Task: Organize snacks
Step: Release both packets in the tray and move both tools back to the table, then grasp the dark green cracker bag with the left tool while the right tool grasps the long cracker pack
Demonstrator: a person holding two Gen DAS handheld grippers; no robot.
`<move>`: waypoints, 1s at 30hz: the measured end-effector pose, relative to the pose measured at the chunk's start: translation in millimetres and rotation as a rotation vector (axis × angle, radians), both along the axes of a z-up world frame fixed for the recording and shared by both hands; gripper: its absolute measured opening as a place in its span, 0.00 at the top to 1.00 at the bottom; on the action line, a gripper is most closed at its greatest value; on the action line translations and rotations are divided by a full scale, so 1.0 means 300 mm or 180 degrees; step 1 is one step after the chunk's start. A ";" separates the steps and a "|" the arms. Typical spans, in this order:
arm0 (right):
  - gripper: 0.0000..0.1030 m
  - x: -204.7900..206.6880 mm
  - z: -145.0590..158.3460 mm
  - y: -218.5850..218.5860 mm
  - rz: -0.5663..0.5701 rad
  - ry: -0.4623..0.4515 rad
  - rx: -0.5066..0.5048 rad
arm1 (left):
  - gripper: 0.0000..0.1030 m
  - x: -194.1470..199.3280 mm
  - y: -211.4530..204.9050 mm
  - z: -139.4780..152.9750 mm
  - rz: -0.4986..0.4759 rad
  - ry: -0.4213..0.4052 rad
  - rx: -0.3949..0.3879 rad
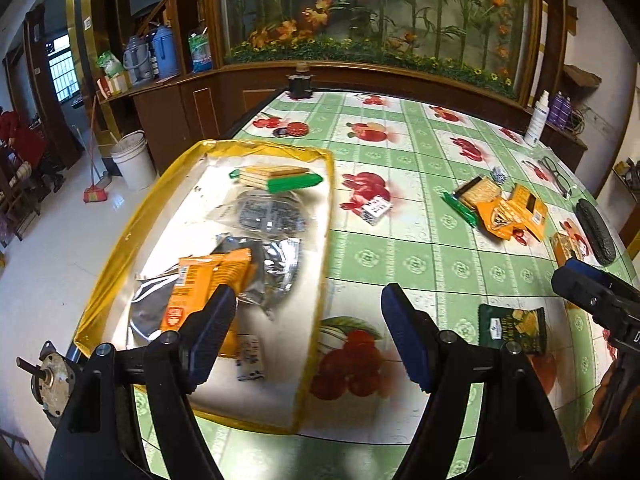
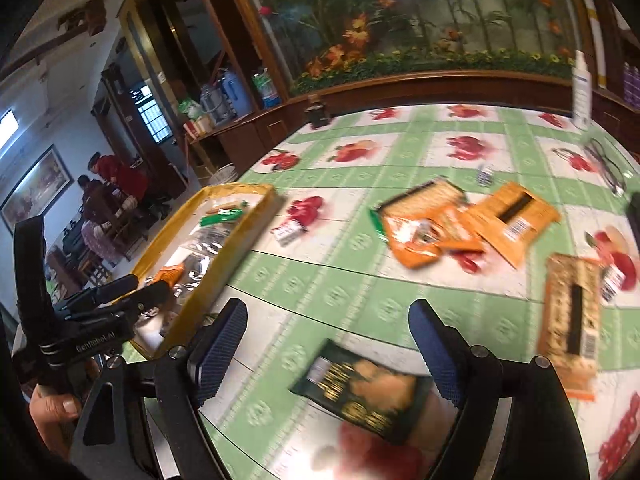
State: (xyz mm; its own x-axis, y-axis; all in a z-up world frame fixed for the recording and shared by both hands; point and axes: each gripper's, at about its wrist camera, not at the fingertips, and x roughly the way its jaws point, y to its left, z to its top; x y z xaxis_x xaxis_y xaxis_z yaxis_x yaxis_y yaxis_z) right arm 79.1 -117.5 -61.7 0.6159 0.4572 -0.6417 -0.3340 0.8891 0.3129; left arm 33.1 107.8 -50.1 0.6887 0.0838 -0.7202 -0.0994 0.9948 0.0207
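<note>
A yellow-rimmed tray (image 1: 324,216) at the table's left edge holds a green cracker pack (image 1: 276,178), silver packets (image 1: 268,216) and an orange packet (image 1: 200,284). My left gripper (image 1: 306,344) is open and empty, just above the tray's near right rim. A dark green snack pack (image 2: 368,396) lies on the table between the open fingers of my right gripper (image 2: 328,356); it also shows in the left wrist view (image 1: 514,328). Orange packets (image 2: 432,232) and a cracker pack (image 2: 570,308) lie further right. The tray also shows in the right wrist view (image 2: 256,216).
The table has a green fruit-print cloth (image 1: 400,256). A small white box (image 1: 374,208), glasses (image 1: 554,172), a black case (image 1: 596,226) and a spray bottle (image 1: 538,118) lie on it. A wooden cabinet with a flower display (image 1: 380,20) stands behind.
</note>
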 end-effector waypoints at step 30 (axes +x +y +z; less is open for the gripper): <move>0.15 -0.042 -0.077 -0.369 -0.0803 0.0216 -0.0212 | 0.27 0.050 -0.549 -0.153 -0.2450 0.0452 0.0721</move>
